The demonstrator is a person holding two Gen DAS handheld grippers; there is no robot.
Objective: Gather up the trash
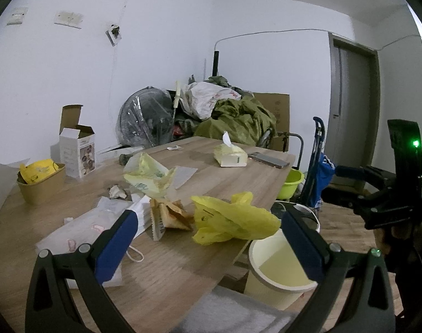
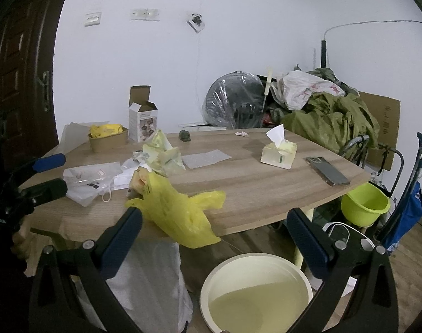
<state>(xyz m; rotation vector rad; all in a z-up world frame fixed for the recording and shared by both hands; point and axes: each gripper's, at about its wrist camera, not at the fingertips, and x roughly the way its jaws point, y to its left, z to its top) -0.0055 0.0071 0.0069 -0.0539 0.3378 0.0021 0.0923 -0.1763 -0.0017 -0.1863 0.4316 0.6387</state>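
A crumpled yellow plastic bag [image 1: 233, 219] [image 2: 177, 211] hangs over the near edge of the wooden table [image 1: 169, 272] [image 2: 266, 191]. Beside it lie a brown paper wrapper [image 1: 172, 216], a pale yellow-green bag [image 1: 147, 174] [image 2: 162, 155] and clear plastic packets [image 1: 80, 230] [image 2: 91, 177]. A cream waste bin [image 1: 277, 272] [image 2: 258, 291] stands on the floor below the edge. My left gripper [image 1: 208, 214] [image 2: 58, 174] is open, just short of the yellow bag. My right gripper [image 2: 214, 214] [image 1: 336, 183] is open above the bin, holding nothing.
Farther back on the table are a tissue pack [image 2: 279, 152], a phone [image 2: 327, 170], a kraft bowl [image 1: 41, 183] holding yellow plastic, and an opened white carton [image 1: 77, 155]. A green basin [image 2: 365, 204], a wrapped fan and a heap of clothes crowd the floor beyond.
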